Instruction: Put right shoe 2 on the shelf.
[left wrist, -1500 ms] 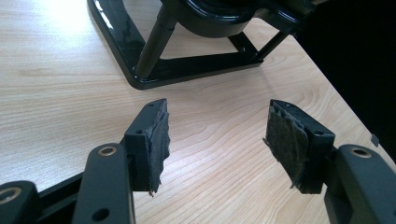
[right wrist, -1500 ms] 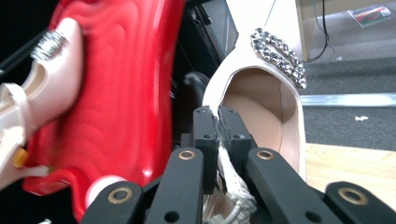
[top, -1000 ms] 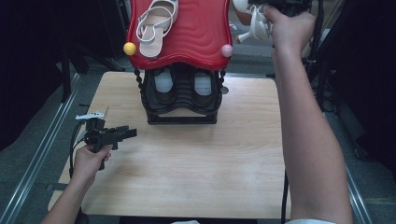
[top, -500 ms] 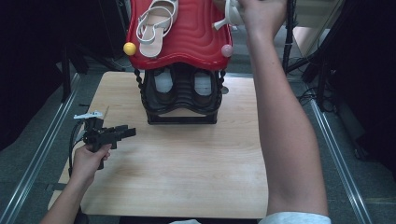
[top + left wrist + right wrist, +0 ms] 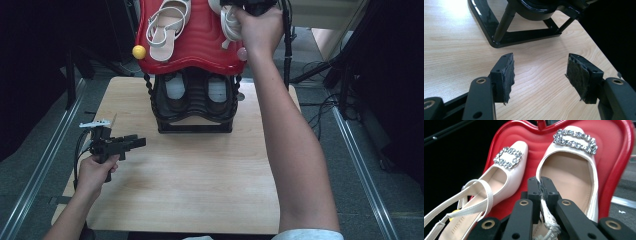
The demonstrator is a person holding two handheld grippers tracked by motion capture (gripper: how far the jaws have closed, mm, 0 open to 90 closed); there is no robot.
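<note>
A red apple-shaped shelf (image 5: 200, 47) tops a black shoe rack (image 5: 195, 107) at the back of the wooden table (image 5: 200, 185). One white slingback shoe (image 5: 167, 22) with a jewelled buckle lies on the shelf's left half. Its mate (image 5: 229, 22) hangs over the right half, and my right gripper (image 5: 539, 183) is shut on that shoe's woven strap (image 5: 546, 220). In the right gripper view the held shoe (image 5: 571, 170) sits right of the resting one (image 5: 506, 170). My left gripper (image 5: 137, 143) stands open low over the table's left side, jaws apart (image 5: 540, 72) with nothing between them.
A pair of dark shoes (image 5: 175, 90) fills the rack's lower tier. A yellow ball (image 5: 139, 51) and a pink ball (image 5: 242, 53) sit at the red shelf's front corners. The rack's black base (image 5: 499, 32) lies ahead of the left gripper. Metal rails (image 5: 45, 160) flank the table.
My right hand has carried the white shoe leftward from beyond the rack's right edge to above the red shelf's right half. The left gripper has stayed put.
</note>
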